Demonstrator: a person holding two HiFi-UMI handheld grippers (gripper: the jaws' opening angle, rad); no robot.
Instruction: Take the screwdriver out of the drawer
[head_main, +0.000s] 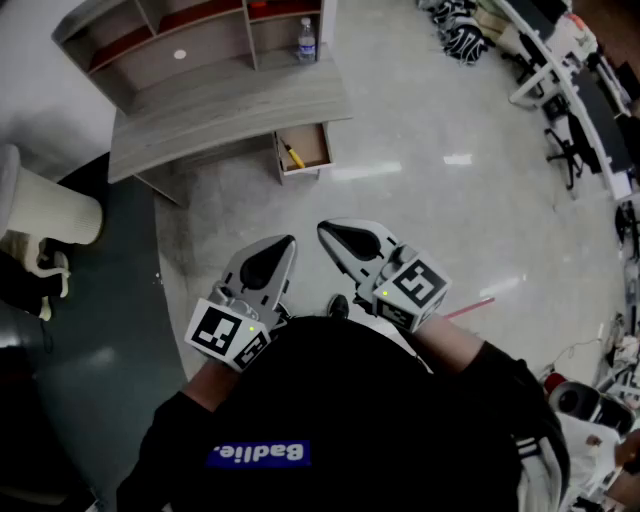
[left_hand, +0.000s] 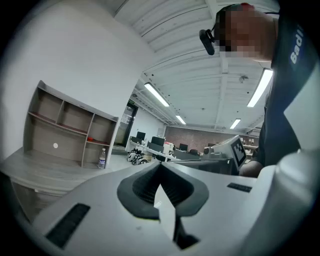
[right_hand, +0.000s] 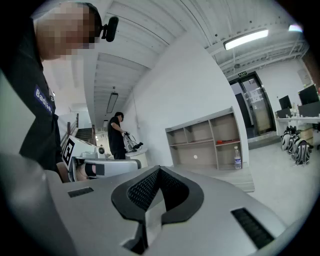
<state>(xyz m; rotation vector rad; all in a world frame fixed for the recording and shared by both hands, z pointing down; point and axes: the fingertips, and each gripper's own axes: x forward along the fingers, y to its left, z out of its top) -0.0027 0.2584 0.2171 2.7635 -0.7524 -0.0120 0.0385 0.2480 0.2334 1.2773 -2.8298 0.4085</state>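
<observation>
A yellow-handled screwdriver (head_main: 292, 154) lies in the open drawer (head_main: 312, 170) at the right end of the grey desk (head_main: 220, 110), far ahead of me across the floor. My left gripper (head_main: 288, 241) and right gripper (head_main: 323, 230) are held side by side close to my body, both pointing toward the desk. In the left gripper view the left gripper (left_hand: 160, 166) has its jaws pressed together with nothing between them. The right gripper (right_hand: 159, 170) is likewise shut and empty. The drawer's inside is hidden in both gripper views.
A shelf unit (head_main: 170, 40) stands on the desk, with a water bottle (head_main: 307, 41) beside it. A white cylinder (head_main: 50, 210) sits at the left on dark flooring. Office desks and chairs (head_main: 570, 100) line the right. Another person (right_hand: 117, 136) stands in the background.
</observation>
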